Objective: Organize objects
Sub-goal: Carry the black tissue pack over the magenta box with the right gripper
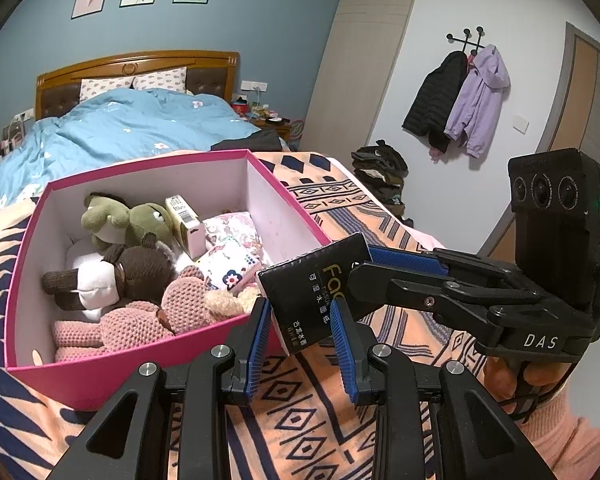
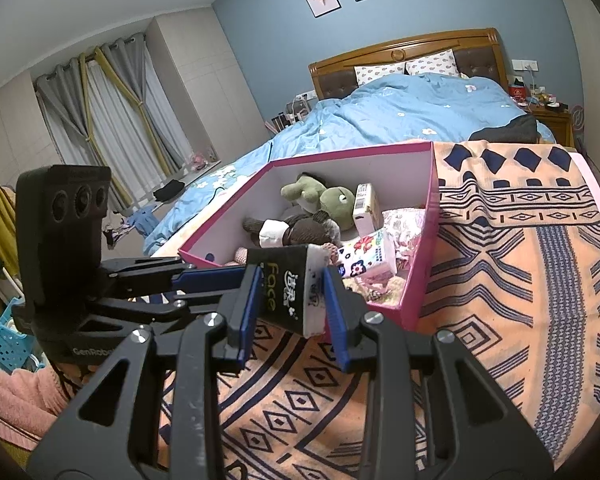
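Left gripper: I have its blue pads pinched on the lower end of the black tissue pack, jaws close together.
Right gripper: I have it clamped on the same pack from the other side; in the left wrist view its fingers reach in from 3 o'clock.
Tissue pack position: held clear of the blanket, tilted, just at the near corner of the pink box, about 12 o'clock from my left gripper.
Pink box contents: green plush, brown plush, pink crochet toy, small carton, floral pouches.
Pink box position: 10 o'clock of my left gripper, resting on the patterned orange blanket.
Beyond the box: blue duvet at 11 o'clock.
Far wall: jackets at 1 o'clock.
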